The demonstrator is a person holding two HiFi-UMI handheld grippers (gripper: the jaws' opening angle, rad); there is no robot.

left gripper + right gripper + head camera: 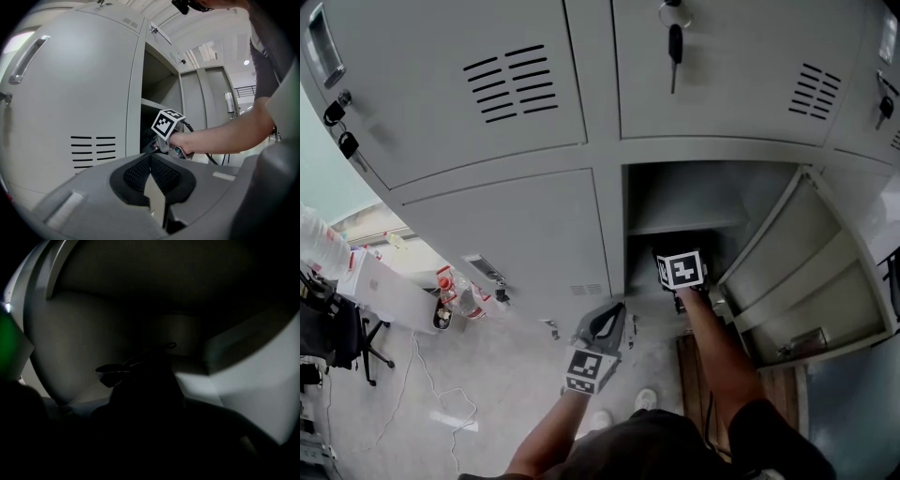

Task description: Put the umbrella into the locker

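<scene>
Grey locker bank (487,112), door (811,253) open at centre-right of the head view: right gripper (679,283) is inside the lower compartment (642,262), seemingly clamped on the dark folded umbrella (145,380), which points ahead toward the back wall (176,333); left gripper (150,161), jaws together and empty, hangs outside, lower centre.

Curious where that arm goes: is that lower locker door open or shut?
Open. The locker door stands swung out rightward; the right gripper reaches into the compartment.

Soft, even light on the pale grey metal locker bank (487,112); inside its open compartment (675,202), deep shadow, and the right gripper view is nearly black, silhouettes only. Fisheye bows the locker's edges.
</scene>
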